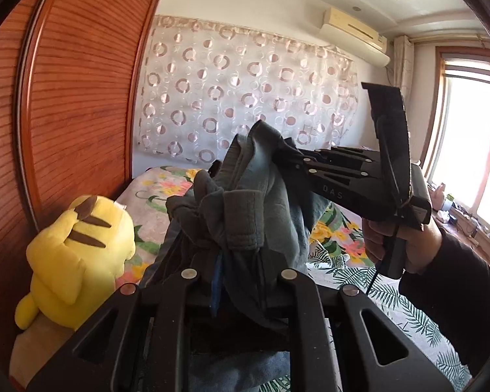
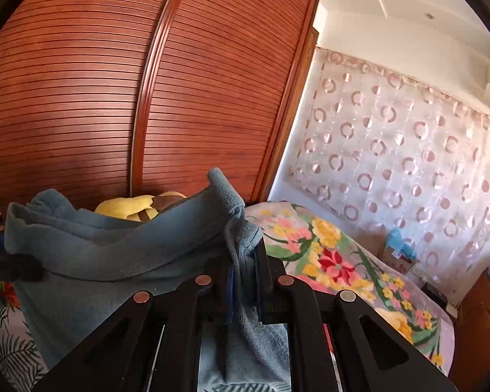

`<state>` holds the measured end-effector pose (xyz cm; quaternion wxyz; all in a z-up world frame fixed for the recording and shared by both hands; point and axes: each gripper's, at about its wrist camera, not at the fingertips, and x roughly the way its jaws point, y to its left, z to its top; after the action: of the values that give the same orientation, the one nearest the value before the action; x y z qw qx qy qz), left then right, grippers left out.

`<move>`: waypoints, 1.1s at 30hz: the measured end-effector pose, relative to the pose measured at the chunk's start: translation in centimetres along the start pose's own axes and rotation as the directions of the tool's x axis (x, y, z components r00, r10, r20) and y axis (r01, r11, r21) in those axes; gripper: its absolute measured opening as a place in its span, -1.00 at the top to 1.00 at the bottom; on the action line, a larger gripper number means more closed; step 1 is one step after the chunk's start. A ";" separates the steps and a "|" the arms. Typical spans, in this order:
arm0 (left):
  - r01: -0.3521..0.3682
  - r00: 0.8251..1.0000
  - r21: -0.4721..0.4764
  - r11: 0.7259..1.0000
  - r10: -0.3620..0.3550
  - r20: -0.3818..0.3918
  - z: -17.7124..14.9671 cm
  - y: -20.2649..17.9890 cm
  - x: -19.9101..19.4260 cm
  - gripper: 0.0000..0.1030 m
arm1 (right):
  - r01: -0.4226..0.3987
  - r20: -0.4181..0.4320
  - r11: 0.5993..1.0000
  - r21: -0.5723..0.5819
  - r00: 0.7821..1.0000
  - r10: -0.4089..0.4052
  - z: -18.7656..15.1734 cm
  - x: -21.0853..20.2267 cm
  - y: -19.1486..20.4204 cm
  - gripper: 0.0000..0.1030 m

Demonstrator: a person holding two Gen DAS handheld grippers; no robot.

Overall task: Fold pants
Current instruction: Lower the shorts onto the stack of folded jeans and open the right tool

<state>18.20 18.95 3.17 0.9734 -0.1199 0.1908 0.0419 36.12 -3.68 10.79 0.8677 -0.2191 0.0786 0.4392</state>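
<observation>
Pants (image 1: 245,202) | both hand-held grippers clamped on cloth, L (image 1: 236,261) R (image 2: 245,261) | plush (image 1: 78,245) beside wardrobe (image 1: 81,98), on bed (image 1: 424,320)

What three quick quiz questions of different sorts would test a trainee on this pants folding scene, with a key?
1. True or false: both claws are shut on the pants.
2. Which toy sits beside the wooden wardrobe? A) yellow plush B) red ball C) doll
3. Fill in: the right claw is held by a ____.

Key: 1 true: left claw and right claw both pinch cloth. 2 A, the yellow plush. 3 hand.
</observation>
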 end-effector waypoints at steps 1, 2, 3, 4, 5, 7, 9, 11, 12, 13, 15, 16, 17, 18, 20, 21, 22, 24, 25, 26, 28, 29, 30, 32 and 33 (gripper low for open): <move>-0.002 1.000 -0.007 1.000 0.002 -0.006 -0.3 0.0 0.0 0.66 | -0.006 0.002 1.000 -0.004 1.000 0.006 0.1 0.1 0.0 0.82; -0.009 1.000 -0.009 1.000 0.009 -0.007 -0.4 0.1 0.1 0.66 | -0.013 0.003 1.000 -0.007 1.000 0.013 0.1 0.1 0.1 0.82; -0.018 1.000 -0.010 1.000 0.018 -0.007 -0.6 0.1 0.1 0.66 | -0.019 0.002 1.000 -0.009 1.000 0.019 0.1 0.2 0.2 0.82; -0.027 1.000 -0.011 1.000 0.027 -0.009 -0.8 0.1 0.2 0.66 | -0.023 -0.001 1.000 -0.011 1.000 0.023 0.1 0.4 0.2 0.82; -0.031 0.999 -0.013 0.999 0.031 -0.013 -0.9 0.2 0.3 0.66 | -0.029 -0.004 0.999 -0.014 1.000 0.029 0.0 0.5 0.3 0.82; -0.036 0.999 -0.023 0.999 0.036 -0.023 -1.0 0.3 0.5 0.66 | -0.037 -0.011 0.999 -0.020 0.999 0.036 0.0 0.7 0.3 0.82; -0.044 0.999 -0.031 0.999 0.043 -0.031 -1.2 0.5 0.6 0.66 | -0.046 -0.014 0.999 -0.023 0.999 0.046 -0.1 0.6 0.2 0.82; -0.050 0.998 -0.039 0.998 0.049 -0.034 -1.4 0.7 0.5 0.66 | -0.056 -0.016 0.998 -0.024 0.998 0.055 -0.1 0.7 0.2 0.82; -0.054 0.998 -0.043 0.998 0.053 -0.036 -1.5 0.8 0.6 0.66 | -0.060 -0.019 0.998 -0.026 0.998 0.059 0.0 0.8 0.2 0.82; -0.057 0.998 -0.045 0.997 0.056 -0.040 -1.8 0.9 0.7 0.66 | -0.067 -0.024 0.997 -0.024 0.998 0.066 0.1 0.9 0.1 0.82; -0.068 0.997 -0.047 0.997 0.065 -0.051 -2.2 1.0 0.9 0.66 | -0.086 -0.035 0.996 -0.015 0.996 0.085 0.2 1.0 -0.2 0.82; -0.070 0.996 -0.050 0.996 0.067 -0.059 -2.4 1.1 1.1 0.65 | -0.092 -0.047 0.996 -0.010 0.995 0.091 0.3 1.0 -0.4 0.68; -0.075 0.995 -0.049 0.996 0.072 -0.066 -2.6 1.1 1.3 0.65 | -0.087 -0.054 0.996 -0.009 0.995 0.086 0.3 1.1 -0.4 0.53; -0.086 0.994 -0.045 0.995 0.082 -0.075 -2.7 1.1 1.5 0.65 | -0.087 -0.055 0.996 -0.006 0.995 0.086 0.3 1.0 -0.6 0.52; -0.096 0.992 -0.045 0.994 0.092 -0.086 -3.0 1.2 1.7 0.65 | -0.114 -0.038 0.993 0.024 0.993 0.115 0.2 0.3 -1.5 0.51; -0.095 0.992 -0.049 0.994 0.090 -0.088 -3.1 1.3 1.7 0.64 | -0.115 -0.031 0.992 0.040 0.993 0.117 0.2 0.0 -2.0 0.50; -0.097 0.992 -0.053 0.994 0.092 -0.090 -3.2 1.5 1.7 0.64 | -0.113 -0.025 0.992 0.059 0.993 0.115 0.0 -0.5 -2.6 0.45; -0.101 0.991 -0.055 0.993 0.096 -0.095 -3.3 1.7 1.8 0.63 | -0.132 -0.027 0.987 0.086 0.990 0.135 -0.7 -1.2 -3.8 0.44; -0.103 0.990 -0.056 0.993 0.097 -0.098 -3.4 1.8 1.9 0.63 | -0.150 -0.041 0.984 0.094 0.987 0.155 -1.1 -1.3 -4.4 0.44; -0.105 0.990 -0.057 0.993 0.099 -0.101 -3.4 1.8 1.9 0.63 | -0.162 -0.055 0.982 0.101 0.984 0.168 -1.5 -1.2 -4.8 0.44; -0.111 0.989 -0.058 0.992 0.104 -0.104 -3.6 1.7 1.9 0.62 | -0.185 -0.098 0.975 0.121 0.975 0.198 -2.4 -0.6 -5.6 0.44; -0.113 0.989 -0.057 0.992 0.106 -0.104 -3.8 1.7 1.8 0.61 | -0.186 -0.128 0.974 0.133 0.971 0.202 -2.8 0.0 -6.0 0.44; -0.115 0.988 -0.055 0.992 0.108 -0.107 -3.9 1.6 1.8 0.61 | -0.166 -0.147 0.977 0.135 0.972 0.185 -3.1 0.5 -6.3 0.44; -0.120 0.987 -0.050 0.992 0.114 -0.114 -4.0 1.6 2.0 0.61 | -0.105 -0.177 0.985 0.136 0.976 0.128 -3.7 1.7 -6.9 0.44; -0.121 0.987 -0.050 0.991 0.114 -0.117 -4.0 1.6 2.0 0.61 | -0.079 -0.183 0.987 0.138 0.978 0.104 -3.8 2.1 -7.3 0.44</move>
<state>18.45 19.54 -1.51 0.9530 -0.1384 0.2513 0.0977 43.39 -7.60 9.00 0.8475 -0.1992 0.1994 0.4498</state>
